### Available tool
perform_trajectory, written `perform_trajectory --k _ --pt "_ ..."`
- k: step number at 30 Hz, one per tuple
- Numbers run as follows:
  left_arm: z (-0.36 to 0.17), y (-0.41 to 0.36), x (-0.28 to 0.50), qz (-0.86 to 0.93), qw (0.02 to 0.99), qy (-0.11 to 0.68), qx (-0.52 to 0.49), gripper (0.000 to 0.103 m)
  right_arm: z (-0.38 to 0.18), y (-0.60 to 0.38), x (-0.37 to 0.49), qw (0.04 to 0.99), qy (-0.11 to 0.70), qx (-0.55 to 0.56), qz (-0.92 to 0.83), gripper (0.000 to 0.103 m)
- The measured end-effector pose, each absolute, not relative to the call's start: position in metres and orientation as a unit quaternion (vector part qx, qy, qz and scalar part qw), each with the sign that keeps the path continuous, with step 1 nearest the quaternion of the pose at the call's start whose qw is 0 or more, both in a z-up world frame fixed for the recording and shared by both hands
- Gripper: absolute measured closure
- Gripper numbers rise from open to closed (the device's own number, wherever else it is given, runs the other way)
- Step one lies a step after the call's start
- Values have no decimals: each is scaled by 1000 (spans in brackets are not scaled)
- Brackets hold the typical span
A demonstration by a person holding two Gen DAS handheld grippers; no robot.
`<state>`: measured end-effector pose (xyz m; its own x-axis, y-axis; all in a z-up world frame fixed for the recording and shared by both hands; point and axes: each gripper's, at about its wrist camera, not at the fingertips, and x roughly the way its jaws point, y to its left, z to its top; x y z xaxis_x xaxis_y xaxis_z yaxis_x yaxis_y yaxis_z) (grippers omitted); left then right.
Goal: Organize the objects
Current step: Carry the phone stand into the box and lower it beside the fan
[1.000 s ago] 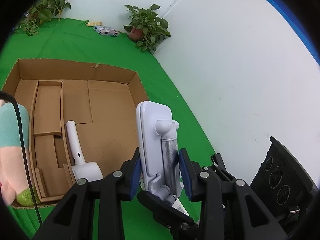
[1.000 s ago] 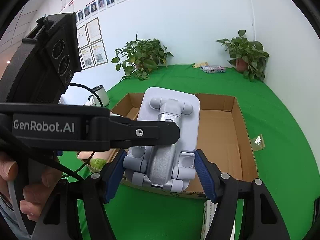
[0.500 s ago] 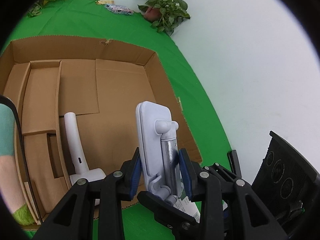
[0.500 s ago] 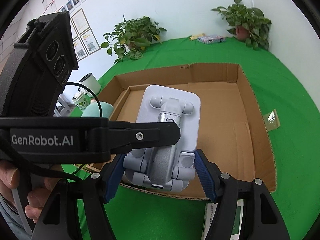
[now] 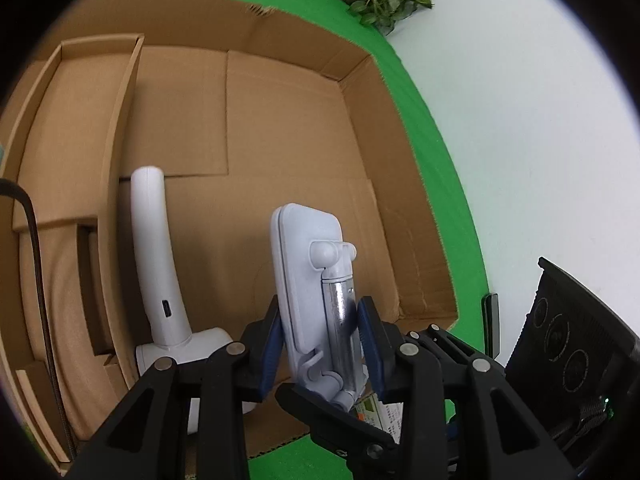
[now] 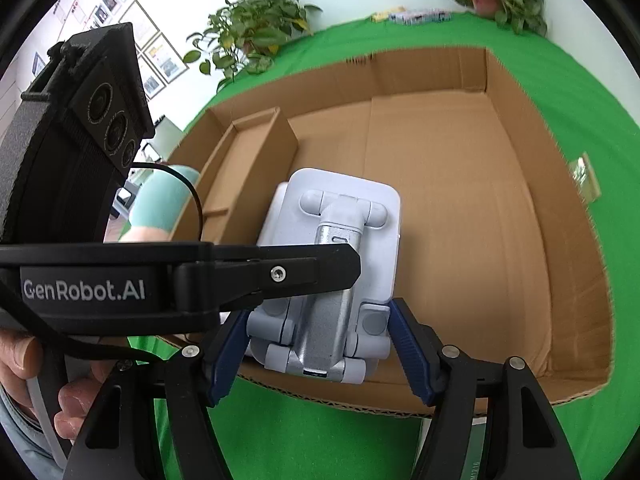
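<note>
Both grippers were clamped on one object, a folded white and silver phone stand [image 5: 316, 304], held above the near edge of an open cardboard box [image 5: 280, 120] that sat on a green cloth [image 6: 560, 92]. The left gripper [image 5: 320, 344] had its blue pads [image 5: 270, 344] pressed against the stand's thin faces, one pad on the flat white plate and the other on the silver hinge arm. The right gripper [image 6: 320, 344] gripped the same stand across its width, with its blue pads [image 6: 408, 348] against the two side edges near the hinged foot. In the right wrist view, one black finger of the left gripper crossed in front of the stand, and the hand [image 6: 36, 384] carrying that gripper showed at the lower left edge. The stand was tilted, its plate end pointing out over the box floor and its hinged end nearest the grippers. Whether it touched the cardboard could not be told. Inside the box, a white handheld device with a curved handle [image 5: 160, 280] lay on the floor just to the left of the stand, beside a cardboard divider [image 5: 116, 152] that walled off a narrow compartment along the left side. Two potted plants [image 6: 256, 36] stood at the far edge of the cloth, against a white wall.
</note>
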<state>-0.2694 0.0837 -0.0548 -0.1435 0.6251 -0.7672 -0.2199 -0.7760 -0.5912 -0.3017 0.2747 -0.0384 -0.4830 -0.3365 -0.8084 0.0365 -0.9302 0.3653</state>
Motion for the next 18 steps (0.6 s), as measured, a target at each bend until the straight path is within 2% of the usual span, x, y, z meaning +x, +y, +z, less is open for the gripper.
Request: perform_trajectory --k 10,18 --pt "-66 78 -275 725 259 -182 -612 65 -52 270 -308 108 -142 526 -832 37" --pt "-58 68 -268 728 238 -177 -619 66 -57 269 -310 98 -132 542 -824 38"
